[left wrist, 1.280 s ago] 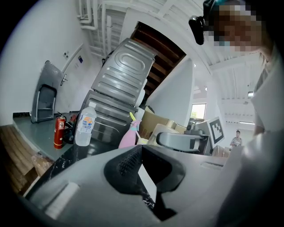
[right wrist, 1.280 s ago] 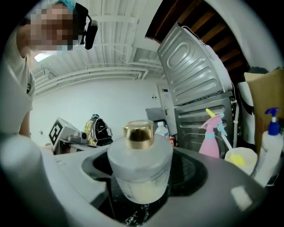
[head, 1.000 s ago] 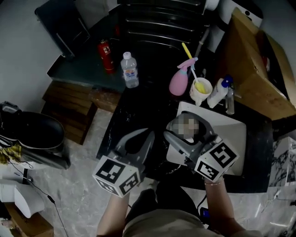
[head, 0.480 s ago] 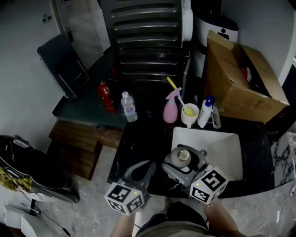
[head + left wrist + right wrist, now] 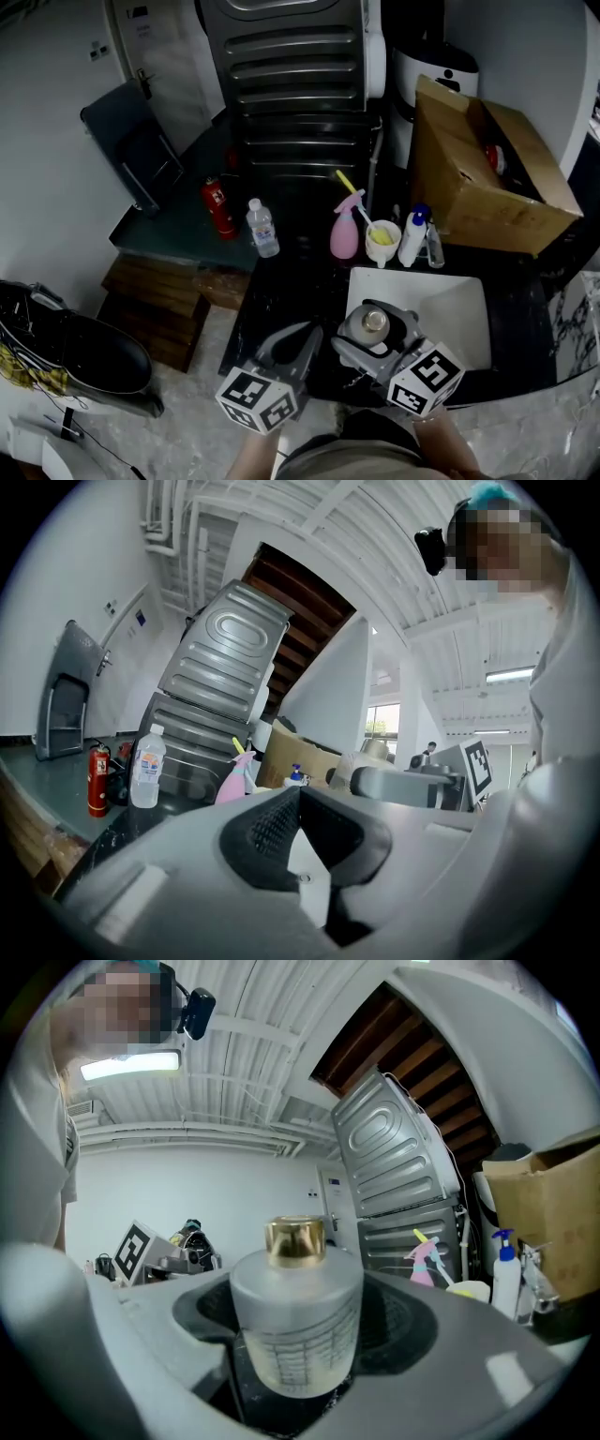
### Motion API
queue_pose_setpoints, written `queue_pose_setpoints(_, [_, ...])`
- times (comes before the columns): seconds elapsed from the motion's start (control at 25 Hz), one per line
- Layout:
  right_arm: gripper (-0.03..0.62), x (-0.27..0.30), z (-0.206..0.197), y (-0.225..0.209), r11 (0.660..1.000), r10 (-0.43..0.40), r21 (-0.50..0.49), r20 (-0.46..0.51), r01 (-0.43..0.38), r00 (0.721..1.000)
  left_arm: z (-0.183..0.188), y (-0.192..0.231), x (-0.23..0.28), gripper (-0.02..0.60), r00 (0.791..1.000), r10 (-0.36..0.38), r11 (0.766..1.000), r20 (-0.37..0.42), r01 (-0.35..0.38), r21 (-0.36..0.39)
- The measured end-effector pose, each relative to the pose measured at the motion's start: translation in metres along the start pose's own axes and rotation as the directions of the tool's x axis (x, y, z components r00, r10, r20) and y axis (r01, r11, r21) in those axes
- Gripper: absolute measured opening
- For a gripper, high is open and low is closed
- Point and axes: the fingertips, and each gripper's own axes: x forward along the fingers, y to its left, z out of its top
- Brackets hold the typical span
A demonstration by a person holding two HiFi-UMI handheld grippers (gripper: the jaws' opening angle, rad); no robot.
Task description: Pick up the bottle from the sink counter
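Right gripper view showed the right gripper (image 5: 296, 1340) clamped on a squat frosted glass bottle (image 5: 295, 1302) with a gold cap; the pads were pressed against its two sides, low on the body. The bottle was held upright, its long axis standing across the line of the jaws and its cap pointing up. In the head view the bottle was seen over the near left corner of the white sink (image 5: 455, 309), at the front of the dark counter (image 5: 281, 281). Whether its base had cleared the surface below could not be told, though it was judged to be lifted or nearly so.

The left gripper (image 5: 300, 797) was seen with its jaw tips together and nothing between them. It was held just beside the right gripper, over the counter's front edge, and took no part in the grasp.

Since the bottle was already seated in the right gripper, the coming move was judged to turn only on a straight rise with the bottle's axis kept vertical. Well apart at the back of the counter stood a clear water bottle (image 5: 262, 228), a pink spray bottle (image 5: 344, 234), a cup (image 5: 382, 242) and a pump bottle (image 5: 413, 236), none of them near the path upward.
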Motion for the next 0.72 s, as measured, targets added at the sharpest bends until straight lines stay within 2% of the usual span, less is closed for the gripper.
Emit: queue_pose_setpoints(0.72, [0.342, 0.026, 0.008, -0.026, 1.0, 0.023, -0.007, 0.023, -0.022, 0.999, 0.004, 0.025, 0.026, 0.006, 0.998, 0.056, 0.998, 0.015, -0.056, 0.004])
